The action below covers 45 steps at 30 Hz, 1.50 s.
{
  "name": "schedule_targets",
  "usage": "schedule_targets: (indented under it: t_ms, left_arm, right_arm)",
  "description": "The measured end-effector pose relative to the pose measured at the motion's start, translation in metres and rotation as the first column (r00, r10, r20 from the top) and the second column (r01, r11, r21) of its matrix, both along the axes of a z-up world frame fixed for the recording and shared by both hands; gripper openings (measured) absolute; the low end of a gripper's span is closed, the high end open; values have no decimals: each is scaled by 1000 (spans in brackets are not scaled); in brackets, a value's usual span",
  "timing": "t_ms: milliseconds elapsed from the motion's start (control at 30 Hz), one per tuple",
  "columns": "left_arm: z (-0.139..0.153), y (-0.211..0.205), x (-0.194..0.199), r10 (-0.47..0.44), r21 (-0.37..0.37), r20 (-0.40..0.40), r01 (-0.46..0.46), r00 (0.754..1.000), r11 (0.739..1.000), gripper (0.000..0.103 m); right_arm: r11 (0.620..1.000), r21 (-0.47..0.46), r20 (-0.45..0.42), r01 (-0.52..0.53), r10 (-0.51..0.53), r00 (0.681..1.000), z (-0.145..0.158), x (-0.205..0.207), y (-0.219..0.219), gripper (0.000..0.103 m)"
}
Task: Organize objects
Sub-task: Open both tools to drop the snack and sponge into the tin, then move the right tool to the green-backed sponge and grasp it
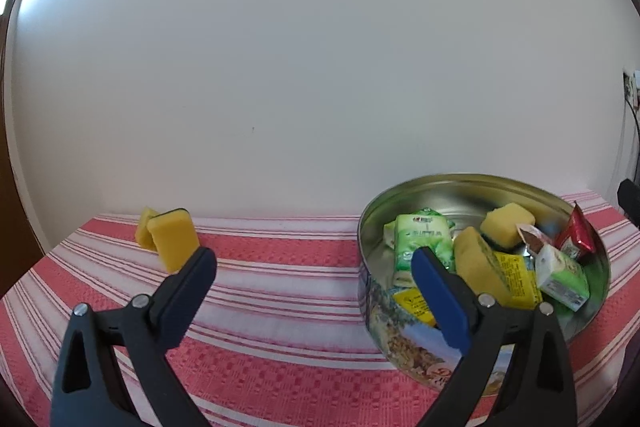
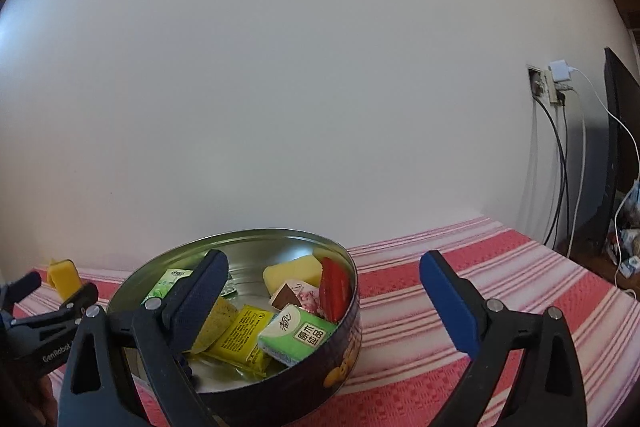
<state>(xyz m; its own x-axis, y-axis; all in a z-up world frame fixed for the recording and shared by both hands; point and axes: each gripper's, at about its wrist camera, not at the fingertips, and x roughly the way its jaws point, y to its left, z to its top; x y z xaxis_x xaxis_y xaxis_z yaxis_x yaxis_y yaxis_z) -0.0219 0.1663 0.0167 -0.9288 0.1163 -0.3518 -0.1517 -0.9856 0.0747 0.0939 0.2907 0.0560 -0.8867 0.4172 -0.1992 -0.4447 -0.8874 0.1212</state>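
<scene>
A round metal tin (image 1: 472,187) (image 2: 352,267) stands on the red striped cloth and holds several things: yellow sponges (image 1: 507,223) (image 2: 293,270), green tissue packs (image 1: 426,239) (image 2: 298,335), a yellow packet (image 2: 240,335) and a red packet (image 1: 576,235) (image 2: 335,289). Two yellow sponges (image 1: 173,241) (image 2: 64,277) stand on the cloth at the far left. My left gripper (image 1: 314,263) is open and empty, between those sponges and the tin. My right gripper (image 2: 324,267) is open and empty, its left finger over the tin.
The red and white striped cloth (image 1: 280,267) (image 2: 500,267) covers the table up to a white wall. A wall socket with cables (image 2: 556,87) is at the right, beyond the table's edge. The left gripper also shows in the right wrist view (image 2: 52,295).
</scene>
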Motion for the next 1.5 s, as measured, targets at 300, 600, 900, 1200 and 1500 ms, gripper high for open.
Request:
schedule_targets:
  t_ms: [300,600,900,1200,1500]
  left_arm:
    - [1,-9,6,-17,20,9,16,1000,1000,102]
    - [-1,-28,-1,-6,37,41,4,999,999,102]
    - [-3,-69,-16,50,36,39,-51,998,998,102]
    - [-5,-114,-38,111,28,61,-113,992,993,102]
    - [-9,-180,-70,241,33,87,-244,967,969,102]
  right_arm:
    - [1000,8,-48,4,-4,999,4,21,-35,98]
    - [999,35,-40,-34,35,999,3,2,-61,98]
    - [996,-30,-42,-84,83,996,-6,-34,-99,98]
    - [984,-30,-29,-173,172,985,-11,-70,-132,98]
    - [951,-59,11,-302,303,953,-17,-125,-172,98]
